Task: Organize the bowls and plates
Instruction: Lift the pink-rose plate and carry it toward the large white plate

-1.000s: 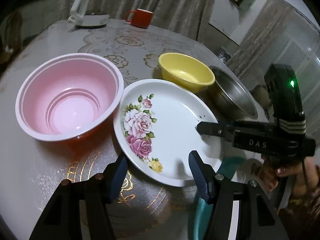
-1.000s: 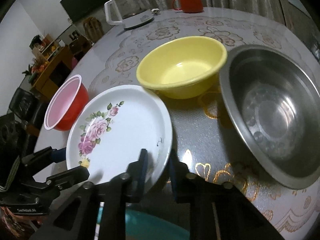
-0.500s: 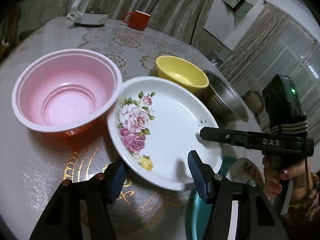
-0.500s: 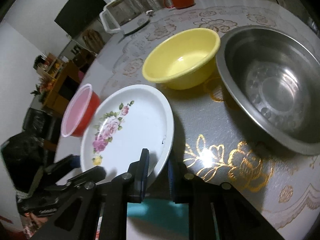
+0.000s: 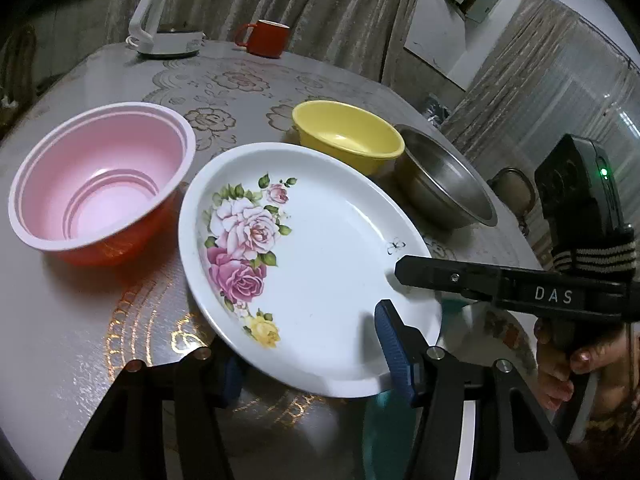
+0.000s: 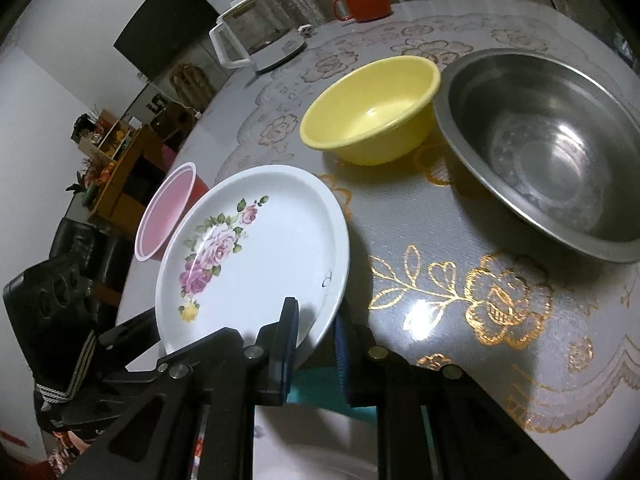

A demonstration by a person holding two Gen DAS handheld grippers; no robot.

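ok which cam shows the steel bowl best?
Right wrist view: the steel bowl sits close and you look into its whole inside, only its far right rim cut off. Left wrist view shows the bowl smaller, side-on, partly behind the yellow bowl.

Sitting on the table [image 5: 248, 92], from left to right in the left wrist view: deep bowl [image 5: 100, 176], plate [image 5: 308, 264], small bowl [image 5: 348, 136], metal basin [image 5: 444, 180]. Standing behind them at the far edge: kettle [image 5: 168, 16], then mug [image 5: 268, 38] to its right. Seemingly tilting up off the table at its near rim: the plate, just beside the deep bowl.
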